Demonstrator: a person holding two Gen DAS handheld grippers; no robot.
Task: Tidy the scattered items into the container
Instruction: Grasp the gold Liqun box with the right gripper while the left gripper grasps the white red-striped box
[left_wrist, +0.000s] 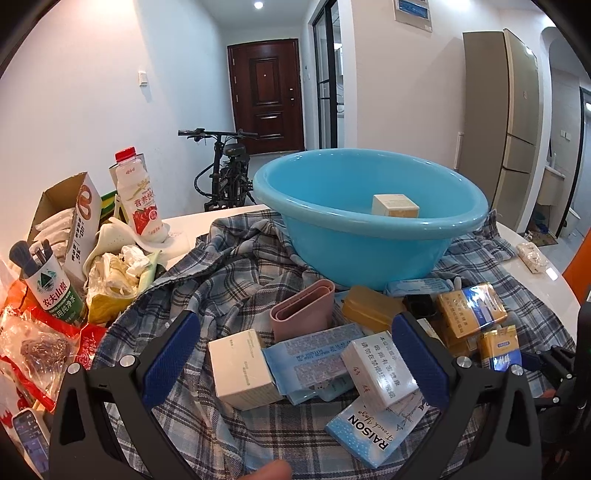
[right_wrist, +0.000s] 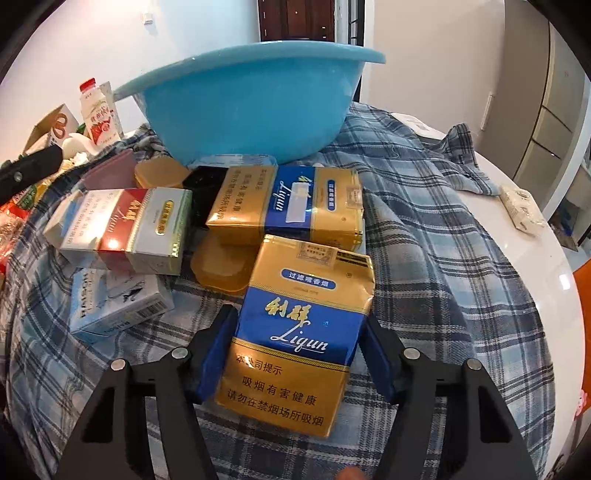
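Observation:
A blue plastic basin (left_wrist: 354, 243) stands on a plaid cloth (left_wrist: 229, 266) with one small white box (left_wrist: 394, 205) inside. In front of it lie scattered packs and boxes. My left gripper (left_wrist: 295, 354) is open above a white box (left_wrist: 243, 369), a light blue packet (left_wrist: 310, 354) and a white cigarette pack (left_wrist: 376, 369). My right gripper (right_wrist: 299, 354) is shut on a gold and blue Liqun pack (right_wrist: 295, 332), low over the cloth. A second gold pack (right_wrist: 288, 203) and a red and white pack (right_wrist: 122, 229) lie beyond. The basin (right_wrist: 243, 110) stands behind them.
A pink holder (left_wrist: 303, 310), amber cases (left_wrist: 369, 306) and a RAISON pack (left_wrist: 373, 424) lie on the cloth. A milk bottle (left_wrist: 138, 195), a cardboard box (left_wrist: 66, 214), a water bottle (left_wrist: 51, 288) and wrappers crowd the left. A small bag (right_wrist: 521, 210) lies at the right table edge.

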